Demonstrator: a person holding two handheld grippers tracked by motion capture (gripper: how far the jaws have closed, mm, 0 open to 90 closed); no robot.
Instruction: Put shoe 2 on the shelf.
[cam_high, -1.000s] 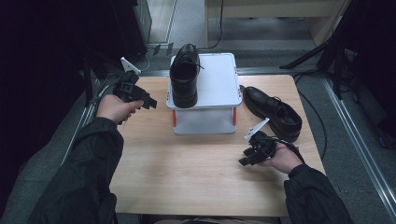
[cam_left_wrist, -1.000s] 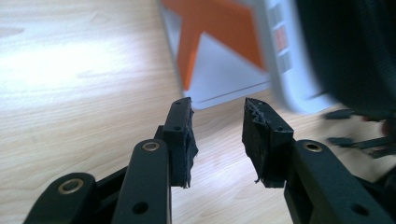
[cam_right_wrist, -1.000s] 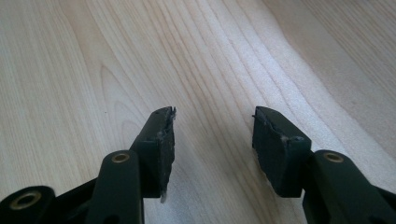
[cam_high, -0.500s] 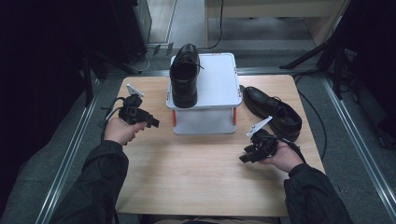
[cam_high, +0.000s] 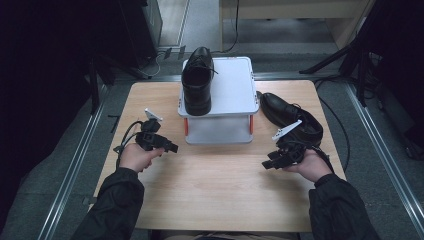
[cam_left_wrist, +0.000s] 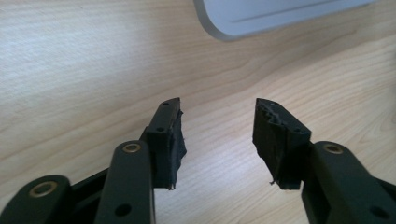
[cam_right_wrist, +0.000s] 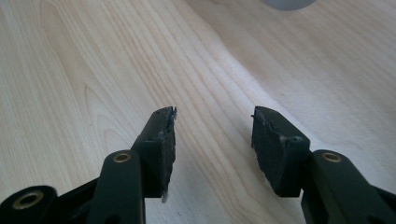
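Observation:
One black leather shoe (cam_high: 197, 85) stands on the left half of a white box (cam_high: 230, 95) at the table's far middle. Its mate (cam_high: 290, 116) lies on the wood just right of the box. My left gripper (cam_high: 171, 148) sits low over the table left of the box, jaws open with only bare wood between them (cam_left_wrist: 217, 140); they have just been opening wider. My right gripper (cam_high: 267, 164) rests near the table's right side, in front of the second shoe, and its jaws stand open over bare wood (cam_right_wrist: 212, 135).
The wooden table (cam_high: 220, 190) has free room across its whole near half. A corner of the white box (cam_left_wrist: 261, 18) is at the top of the left gripper view. Metal rails (cam_high: 75, 165) run along both sides of the table, and dark stands are behind.
My left hand has come down and nearer along the left side of the box, from beside the shoe's heel to low over the table. The right hand has stayed put.

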